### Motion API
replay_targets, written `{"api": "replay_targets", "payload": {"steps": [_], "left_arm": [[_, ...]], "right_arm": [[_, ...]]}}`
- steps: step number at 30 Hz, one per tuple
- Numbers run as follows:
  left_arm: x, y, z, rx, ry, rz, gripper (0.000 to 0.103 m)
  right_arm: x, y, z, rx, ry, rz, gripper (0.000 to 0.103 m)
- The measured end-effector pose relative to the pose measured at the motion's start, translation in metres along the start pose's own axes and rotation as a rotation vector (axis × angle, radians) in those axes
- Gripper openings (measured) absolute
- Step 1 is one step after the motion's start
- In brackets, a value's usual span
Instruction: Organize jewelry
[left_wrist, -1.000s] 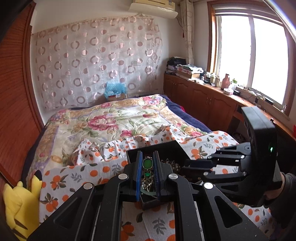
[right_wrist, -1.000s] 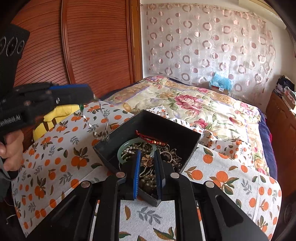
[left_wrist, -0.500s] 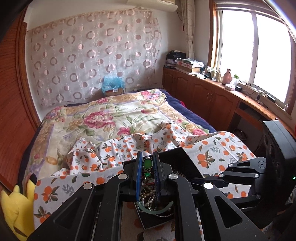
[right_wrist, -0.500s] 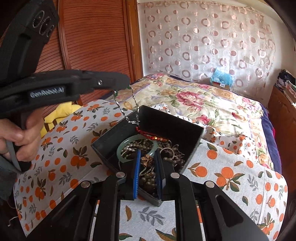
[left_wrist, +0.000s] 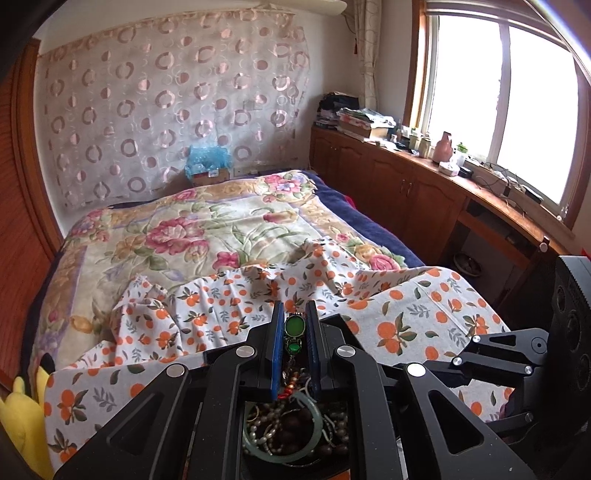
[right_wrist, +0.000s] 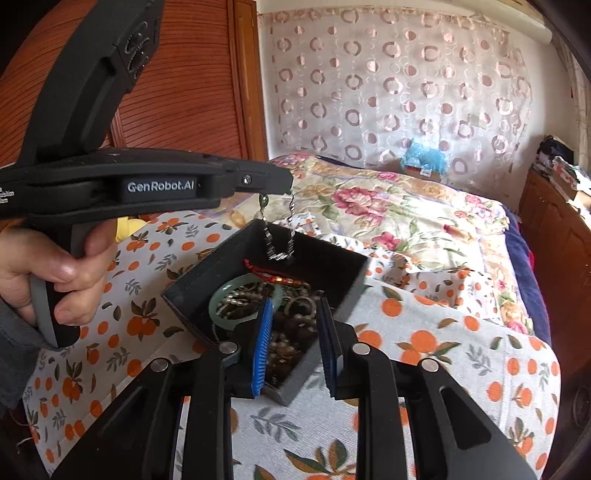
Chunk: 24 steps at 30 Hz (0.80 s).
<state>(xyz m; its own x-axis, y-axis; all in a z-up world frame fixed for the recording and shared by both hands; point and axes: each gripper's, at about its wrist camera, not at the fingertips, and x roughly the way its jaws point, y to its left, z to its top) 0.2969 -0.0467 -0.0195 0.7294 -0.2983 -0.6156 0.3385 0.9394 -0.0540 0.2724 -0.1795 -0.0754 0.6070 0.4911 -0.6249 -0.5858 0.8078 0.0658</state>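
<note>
Left gripper (left_wrist: 294, 332) is clamped tight on a necklace with green stones (left_wrist: 294, 325); the oval green stone sits pinched between the blue pads (left_wrist: 276, 354), a smaller green stone just under it, and in the right wrist view the silver chain (right_wrist: 279, 236) dangles from the tip in a loop, its lowest part hanging inside the black jewelry box (right_wrist: 332, 266); the person's hand (right_wrist: 48, 273) grips that tool's handle at the left edge, grey sleeve at the wrist.

Right gripper (right_wrist: 293, 334) sits low over the near corner of the box, its jaws parted a modest way and just having been opening; the near corner of the box and the tangle of beads show between the blue fingers (right_wrist: 263, 347), and neither finger can be seen pressing on them.

Inside the box: a pale green bangle (right_wrist: 225, 314) against the left wall; a red beaded cord (right_wrist: 275, 275) across the back; dark bead strands (right_wrist: 291, 328) and rings piled in the middle; the box rests on an orange-print cloth (right_wrist: 443, 354) spread over the floral bedspread (right_wrist: 388, 206); a yellow plush toy (left_wrist: 22, 417) peeks out at the left edge of the bed.
</note>
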Motion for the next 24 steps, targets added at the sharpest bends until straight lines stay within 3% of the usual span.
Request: {"api": "replay_targets", "payload": {"steps": [12, 18, 24], "left_arm": [[0.007, -0.008, -0.006, 0.007, 0.018, 0.004, 0.017], [-0.009, 0.002, -0.025, -0.029, 0.024, 0.060, 0.045], [-0.036, 0.010, -0.044, -0.068, 0.006, 0.103, 0.082]], "right_arm": [[-0.009, -0.020, -0.015, 0.040, 0.014, -0.054, 0.027], [-0.018, -0.017, -0.020, 0.050, 0.001, -0.053, 0.027], [-0.031, -0.009, -0.022, 0.069, -0.020, -0.058, 0.027]]}}
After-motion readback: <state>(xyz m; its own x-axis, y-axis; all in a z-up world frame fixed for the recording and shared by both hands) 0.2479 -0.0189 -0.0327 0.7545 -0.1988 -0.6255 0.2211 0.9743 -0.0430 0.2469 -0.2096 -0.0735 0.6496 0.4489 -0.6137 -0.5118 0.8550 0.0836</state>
